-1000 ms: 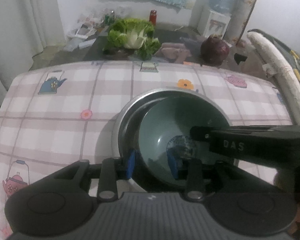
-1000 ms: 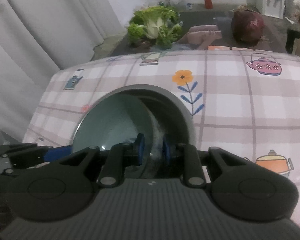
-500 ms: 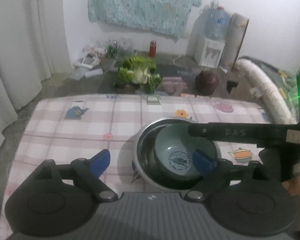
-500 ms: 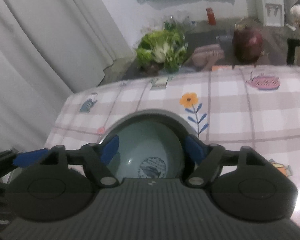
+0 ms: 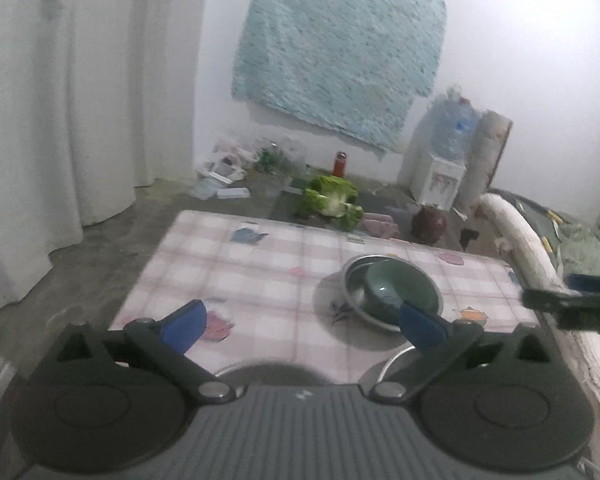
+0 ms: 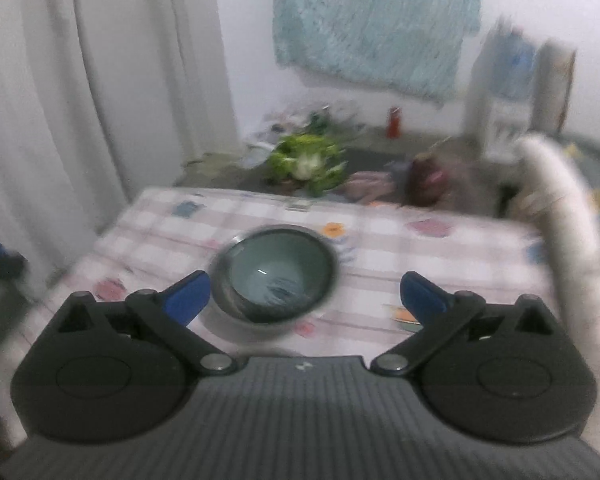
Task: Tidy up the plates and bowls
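text: none legible | labels: none | tablecloth (image 5: 260,272): teapot and flower pictures only, no words

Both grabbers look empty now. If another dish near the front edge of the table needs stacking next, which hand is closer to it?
Probably left. Its gripper is open, with a metal rim just below it; the right gripper's view shows only the stacked bowls.

Table (image 5: 260,264): covered by a checked pink-and-white cloth printed with teapots and flowers.
Metal bowl (image 5: 354,280): set directly on the cloth, right of the middle in the left wrist view.
Green bowl (image 5: 400,286): nested inside the metal bowl, tilted against its wall.
Near edge: a metal rim (image 5: 392,362) is partly seen, otherwise hidden.
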`<state>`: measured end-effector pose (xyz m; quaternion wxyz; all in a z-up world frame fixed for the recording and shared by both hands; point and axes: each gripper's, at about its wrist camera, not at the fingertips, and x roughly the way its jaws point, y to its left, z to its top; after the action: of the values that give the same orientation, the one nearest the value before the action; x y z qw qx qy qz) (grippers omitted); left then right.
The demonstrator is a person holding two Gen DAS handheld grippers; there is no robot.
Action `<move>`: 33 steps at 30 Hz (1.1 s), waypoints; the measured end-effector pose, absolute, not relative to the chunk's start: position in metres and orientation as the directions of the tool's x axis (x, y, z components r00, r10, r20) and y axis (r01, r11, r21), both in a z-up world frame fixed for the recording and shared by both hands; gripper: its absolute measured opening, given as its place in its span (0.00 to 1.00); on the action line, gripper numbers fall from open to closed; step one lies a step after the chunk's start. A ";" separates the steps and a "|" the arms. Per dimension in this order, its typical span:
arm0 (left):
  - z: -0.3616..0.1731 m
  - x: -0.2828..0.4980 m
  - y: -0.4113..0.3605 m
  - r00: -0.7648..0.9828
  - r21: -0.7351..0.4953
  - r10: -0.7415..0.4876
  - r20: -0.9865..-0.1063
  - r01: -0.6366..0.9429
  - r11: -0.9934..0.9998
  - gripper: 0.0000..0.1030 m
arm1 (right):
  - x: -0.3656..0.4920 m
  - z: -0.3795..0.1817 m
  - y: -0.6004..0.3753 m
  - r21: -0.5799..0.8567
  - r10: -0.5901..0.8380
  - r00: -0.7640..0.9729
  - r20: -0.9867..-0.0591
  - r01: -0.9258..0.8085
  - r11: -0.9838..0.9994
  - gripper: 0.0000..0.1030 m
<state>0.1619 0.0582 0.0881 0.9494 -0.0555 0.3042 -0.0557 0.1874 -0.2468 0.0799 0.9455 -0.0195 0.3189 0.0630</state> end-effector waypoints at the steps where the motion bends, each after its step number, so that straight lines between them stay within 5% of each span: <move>1: 0.087 0.149 0.067 0.817 -0.152 -0.133 -0.561 0.056 0.987 1.00 | 0.175 0.083 -0.244 -0.034 0.081 0.795 -0.601 -0.127 0.991 0.99; 11: 0.043 0.074 0.125 0.814 -0.214 -0.088 -0.574 -0.046 0.976 1.00 | 0.069 0.082 -0.204 -0.166 -0.018 0.793 -0.609 -0.105 0.980 0.99; 17: 0.012 0.058 0.143 0.765 -0.241 -0.118 -0.633 -0.049 0.969 1.00 | 0.019 0.060 -0.188 0.079 0.254 0.759 -0.600 -0.260 0.962 0.99; 26: -0.031 0.042 0.160 0.727 -0.301 -0.172 -0.665 -0.051 0.952 1.00 | 0.011 -0.001 -0.157 0.466 0.509 0.642 -0.573 -0.255 0.847 0.99; 33: -0.040 0.068 0.132 0.735 -0.139 -0.101 -0.670 0.009 0.990 1.00 | 0.037 -0.033 -0.132 0.520 0.521 0.607 -0.600 -0.199 0.830 0.99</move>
<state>0.0679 0.1317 -0.0399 0.9293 -0.0635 0.3627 -0.0295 0.0365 -0.1321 -0.0326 0.8724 0.2053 0.3925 0.2065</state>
